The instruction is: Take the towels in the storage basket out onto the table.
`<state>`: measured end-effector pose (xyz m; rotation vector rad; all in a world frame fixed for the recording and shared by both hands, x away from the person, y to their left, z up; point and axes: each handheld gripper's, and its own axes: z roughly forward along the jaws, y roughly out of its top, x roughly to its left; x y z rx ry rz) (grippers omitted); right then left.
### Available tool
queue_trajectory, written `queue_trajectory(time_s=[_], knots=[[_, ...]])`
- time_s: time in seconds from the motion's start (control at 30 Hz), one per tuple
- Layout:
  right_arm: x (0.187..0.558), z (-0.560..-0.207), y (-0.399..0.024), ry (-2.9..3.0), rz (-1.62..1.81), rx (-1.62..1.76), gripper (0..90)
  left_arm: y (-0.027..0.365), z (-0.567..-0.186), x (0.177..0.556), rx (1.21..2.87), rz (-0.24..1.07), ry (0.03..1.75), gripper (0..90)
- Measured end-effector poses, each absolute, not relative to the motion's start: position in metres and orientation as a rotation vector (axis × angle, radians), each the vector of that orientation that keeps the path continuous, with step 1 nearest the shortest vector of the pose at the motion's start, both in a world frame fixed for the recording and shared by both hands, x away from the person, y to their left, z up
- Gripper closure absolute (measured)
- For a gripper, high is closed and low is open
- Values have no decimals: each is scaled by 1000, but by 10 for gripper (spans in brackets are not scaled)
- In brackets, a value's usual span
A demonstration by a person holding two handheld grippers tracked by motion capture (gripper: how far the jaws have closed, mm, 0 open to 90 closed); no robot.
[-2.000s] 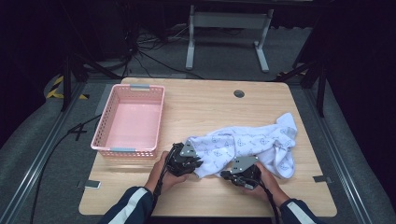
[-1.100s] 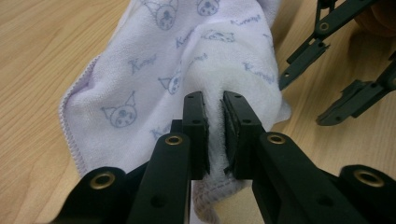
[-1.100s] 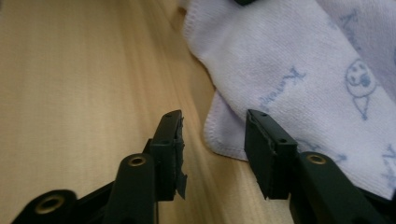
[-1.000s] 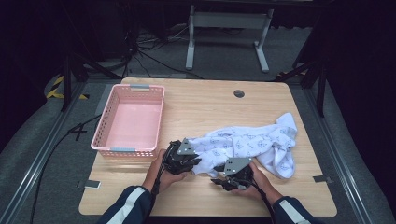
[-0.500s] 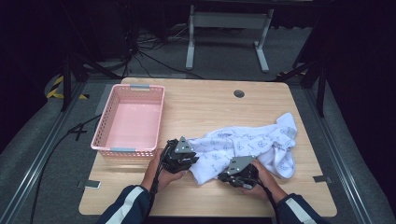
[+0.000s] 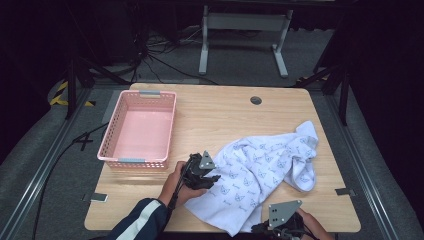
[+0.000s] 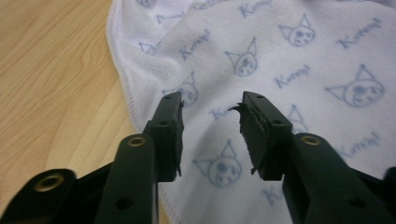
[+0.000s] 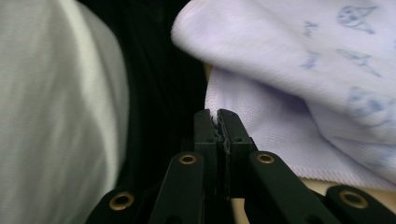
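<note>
- Pink plastic basket (image 6: 138, 131) sits at the table's (image 6: 225, 110) left side, and we see it well apart from the cloth.
- Next comes our left gripper (image 6: 209, 178), lying low over the wood at the towel's (image 6: 265, 167) near left edge; in the left gripper view (image 7: 212, 123) its jaws have just been opening and stand spread above the printed fabric, with towel beneath the gap and neither pad pressing on it.
- White towel with blue cat faces lies crumpled across the table's right half, one corner reaching the near edge and hanging slightly over it.
- Our right gripper (image 6: 280, 231) is at the table's near edge, by that lower corner; in the right gripper view (image 8: 217, 122) its jaws are pressed together, and we cannot tell whether the towel's hem (image 8: 261, 135) just beyond the tips is caught between them.
</note>
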<state>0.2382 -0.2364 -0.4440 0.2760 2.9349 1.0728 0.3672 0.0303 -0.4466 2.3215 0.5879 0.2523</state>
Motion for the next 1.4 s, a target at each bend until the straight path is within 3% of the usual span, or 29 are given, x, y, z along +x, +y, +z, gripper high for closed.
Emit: queue_trajectory(time_s=[0.13,0.3,0.33,0.43,0.5,0.57,0.6,0.63,0.67,0.83,1.2,1.4], knots=[[222,-450,-231,3000,1026,240,873,17,-458,375,2403,266,562,537],[213,-446,-238,3021,1001,200,868,23,-456,372,2430,299,546,597],[214,-442,-244,3012,1028,214,848,26,-456,370,2438,284,555,612],[228,-425,-270,2816,1157,450,669,37,-454,361,2473,299,528,631],[235,-421,-277,2726,1152,557,684,40,-454,358,2471,303,536,635],[253,-417,-293,2505,1094,777,590,47,-455,355,2461,274,547,637],[264,-416,-304,2372,1064,921,651,49,-455,355,2460,278,538,636],[270,-416,-310,2315,1036,965,642,52,-456,353,2451,281,556,636],[280,-416,-320,2219,1012,1024,589,54,-456,352,2454,265,545,636],[328,-429,-348,2029,848,1265,515,66,-457,347,2445,256,557,637],[429,-450,-351,2153,848,1310,602,89,-462,322,2380,289,622,682],[457,-451,-341,2193,859,1247,593,94,-461,308,2384,253,657,715]])
